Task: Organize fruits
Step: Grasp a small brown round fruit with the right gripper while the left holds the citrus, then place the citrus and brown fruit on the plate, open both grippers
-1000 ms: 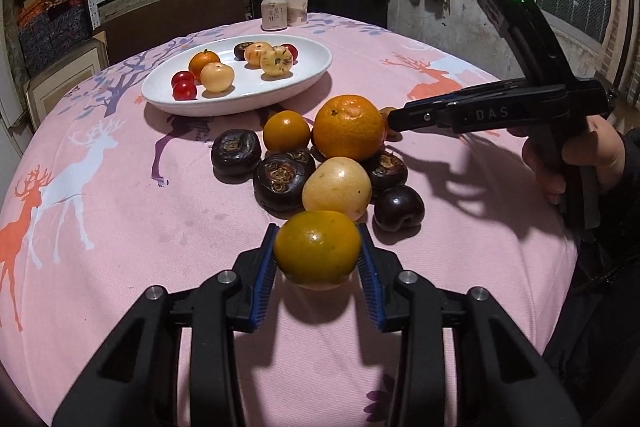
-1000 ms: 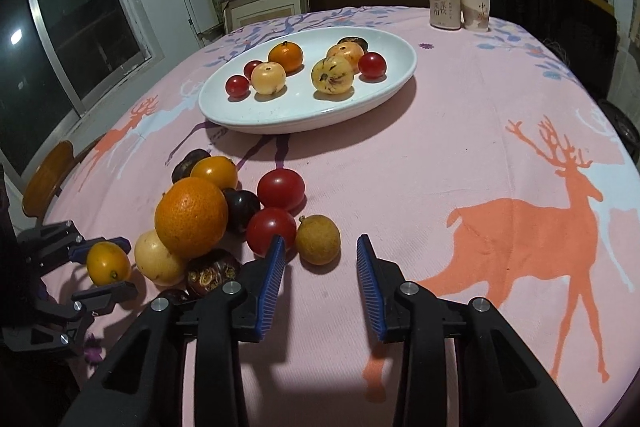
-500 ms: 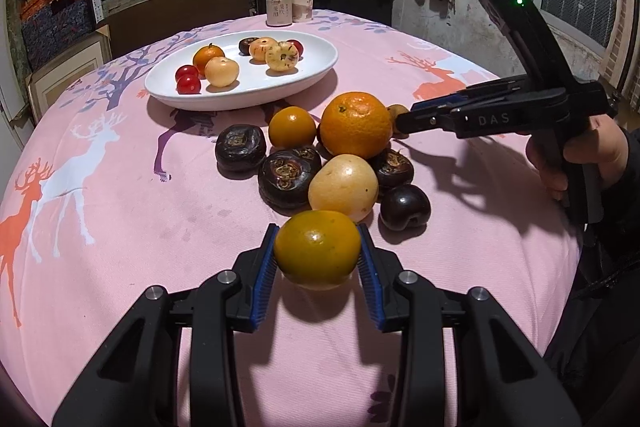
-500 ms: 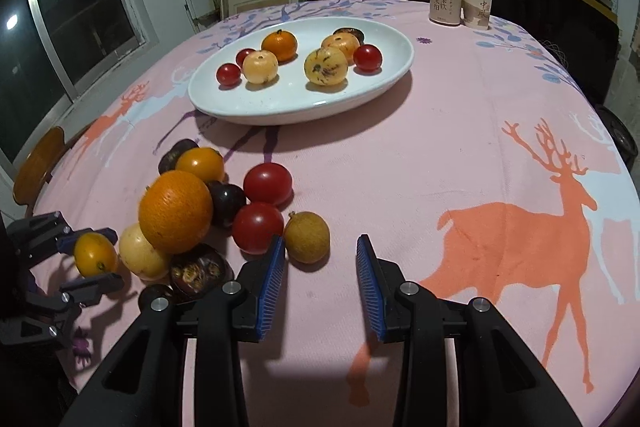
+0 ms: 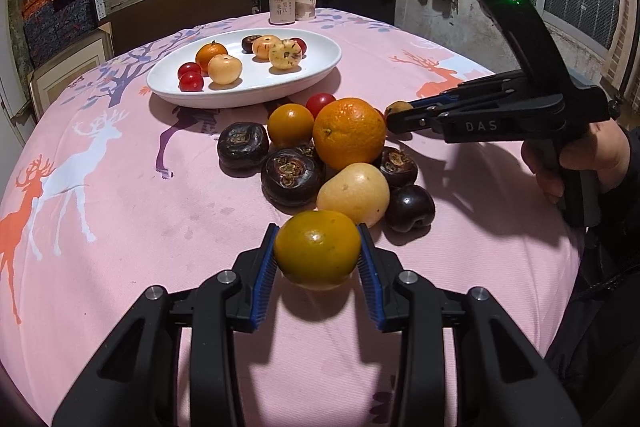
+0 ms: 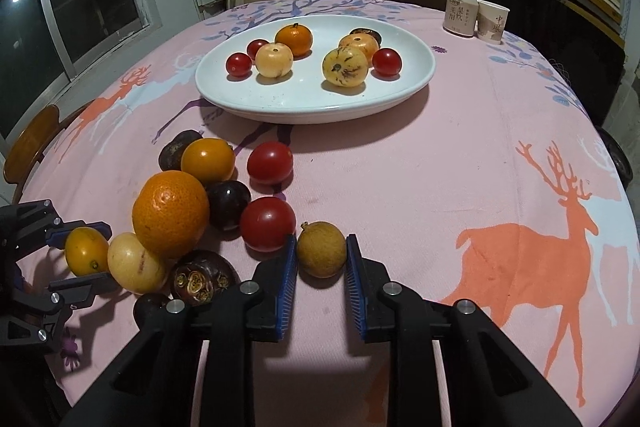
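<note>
The left claw (image 5: 318,263) holds a small yellow-orange fruit (image 5: 317,247) between its blue pads, just above the pink cloth of the surface (image 5: 120,227). Right beyond it lies a loose heap: a pale yellow fruit (image 5: 353,193) touching a big orange (image 5: 349,133), a smaller orange fruit (image 5: 290,125), and several dark purple ones around them. Two red tomatoes (image 6: 267,229) sit on the far side of the heap.

The right claw (image 6: 321,267) has just been closing, and its pads now press on both sides of a small brown round fruit (image 6: 321,254) that rests on the cloth beside the nearer tomato. A hand (image 5: 576,163) grips the right claw's handle at the edge of the surface.

Farther back, a white oval plate (image 6: 304,103) already carries a tangerine, pale yellow fruits, red tomatoes and one dark fruit. Behind the plate stand a can (image 6: 461,11) and a paper cup (image 6: 492,21), side by side.
</note>
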